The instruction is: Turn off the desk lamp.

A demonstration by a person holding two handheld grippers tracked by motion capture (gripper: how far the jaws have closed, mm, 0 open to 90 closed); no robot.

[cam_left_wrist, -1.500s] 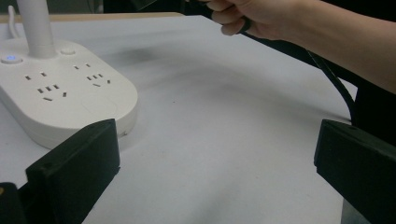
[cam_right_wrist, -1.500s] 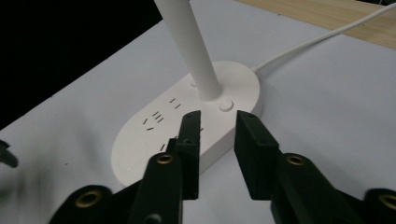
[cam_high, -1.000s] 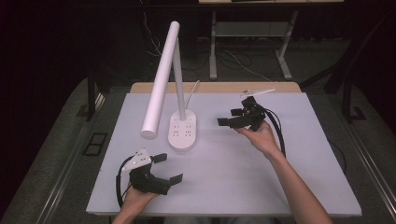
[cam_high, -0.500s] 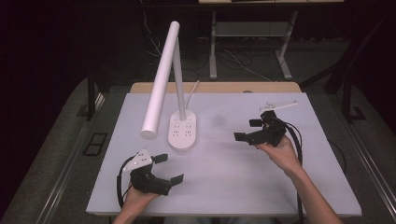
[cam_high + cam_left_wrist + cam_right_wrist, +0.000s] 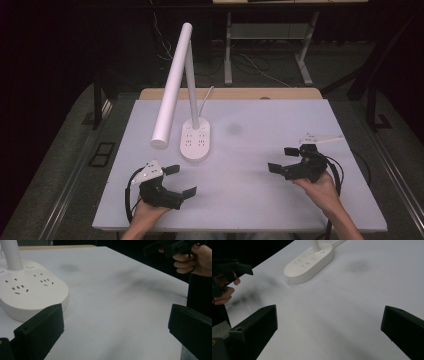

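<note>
Right gripper (image 5: 283,159): jaws spread wide, just been opening, nothing between them, low over right side of white table (image 5: 260,200). Left gripper (image 5: 180,180): jaws apart, empty, near table's front left edge. White desk lamp (image 5: 172,90) stands between and beyond them, nearer left gripper; its oval base with sockets (image 5: 195,141) untouched, well apart from right gripper.

The left claw (image 5: 179,180) sits at seven o'clock, jaws spread wide and empty, pointing toward three. The right claw (image 5: 283,159) hovers at four o'clock, jaws just opened wide, nothing between them, aimed toward nine.
</note>
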